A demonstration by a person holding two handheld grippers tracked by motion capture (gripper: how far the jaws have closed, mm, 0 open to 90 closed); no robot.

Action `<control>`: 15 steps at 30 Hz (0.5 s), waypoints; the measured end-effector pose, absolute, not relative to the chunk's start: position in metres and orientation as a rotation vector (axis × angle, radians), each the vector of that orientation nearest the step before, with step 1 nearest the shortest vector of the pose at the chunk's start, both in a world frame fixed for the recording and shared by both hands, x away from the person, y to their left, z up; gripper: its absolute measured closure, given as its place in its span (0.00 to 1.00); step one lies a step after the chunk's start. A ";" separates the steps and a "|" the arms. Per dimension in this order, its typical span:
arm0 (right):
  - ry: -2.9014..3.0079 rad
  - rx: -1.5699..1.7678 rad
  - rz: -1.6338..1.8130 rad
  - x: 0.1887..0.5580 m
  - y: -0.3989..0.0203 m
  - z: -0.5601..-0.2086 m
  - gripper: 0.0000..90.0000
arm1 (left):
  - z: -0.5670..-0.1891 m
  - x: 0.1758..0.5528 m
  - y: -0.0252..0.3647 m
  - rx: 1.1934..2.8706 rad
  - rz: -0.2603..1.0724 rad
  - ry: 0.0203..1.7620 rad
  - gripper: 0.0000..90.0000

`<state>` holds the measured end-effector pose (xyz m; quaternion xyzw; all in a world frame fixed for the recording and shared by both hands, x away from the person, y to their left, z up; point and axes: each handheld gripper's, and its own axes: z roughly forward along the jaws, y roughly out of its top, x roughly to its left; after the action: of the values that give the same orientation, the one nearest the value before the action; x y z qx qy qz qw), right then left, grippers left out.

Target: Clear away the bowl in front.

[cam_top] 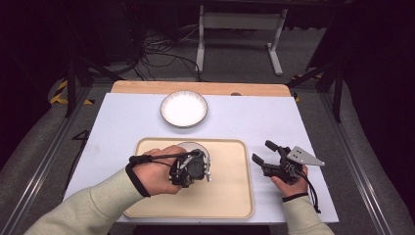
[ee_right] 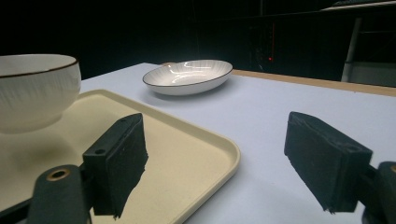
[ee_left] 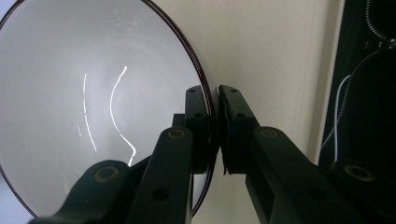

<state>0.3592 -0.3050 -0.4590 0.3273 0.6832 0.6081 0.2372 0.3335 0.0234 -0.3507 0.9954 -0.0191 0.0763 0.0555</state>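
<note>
Left gripper clamped on bowl rim over the tray; right gripper idle and wide open.

My left gripper (cam_top: 192,169) sits above the cream tray (cam_top: 230,196), its jaws pressed together on the dark-edged rim of a white bowl (ee_left: 93,102), one jaw inside the rim and one outside. The bowl stands on the tray's far half. My right gripper (cam_top: 264,152) is held just beside the tray's right edge, over the white table (cam_top: 293,122), jaws spread wide with nothing between them; its own view shows both pads apart and bare. Farther off, well clear of the tray, a shallow white dish (cam_top: 184,108) rests on the table near the wooden strip (cam_top: 147,87) along its far edge.
</note>
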 end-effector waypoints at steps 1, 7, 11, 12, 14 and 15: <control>1.873 0.897 1.667 0.359 -0.305 -0.459 0.24 | -0.353 0.333 0.024 3.015 0.230 -0.047 0.93; 1.873 0.897 1.667 0.359 -0.305 -0.459 0.24 | -0.362 0.333 0.022 3.027 0.203 -0.056 0.93; 1.873 0.897 1.667 0.359 -0.305 -0.459 0.24 | -0.366 0.333 0.022 3.034 0.205 -0.051 0.93; 1.873 0.896 1.667 0.359 -0.305 -0.459 0.24 | -0.367 0.333 0.022 3.035 0.203 -0.055 0.93; 1.873 0.896 1.667 0.359 -0.305 -0.459 0.24 | -0.370 0.333 0.022 3.039 0.198 -0.049 0.93; 1.873 0.896 1.667 0.359 -0.305 -0.459 0.24 | -0.371 0.333 0.021 3.043 0.196 -0.053 0.92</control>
<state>0.3592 -0.3050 -0.4590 0.3271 0.6833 0.6081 0.2373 0.3329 0.0212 -0.3706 0.9967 -0.0175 0.0641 0.0457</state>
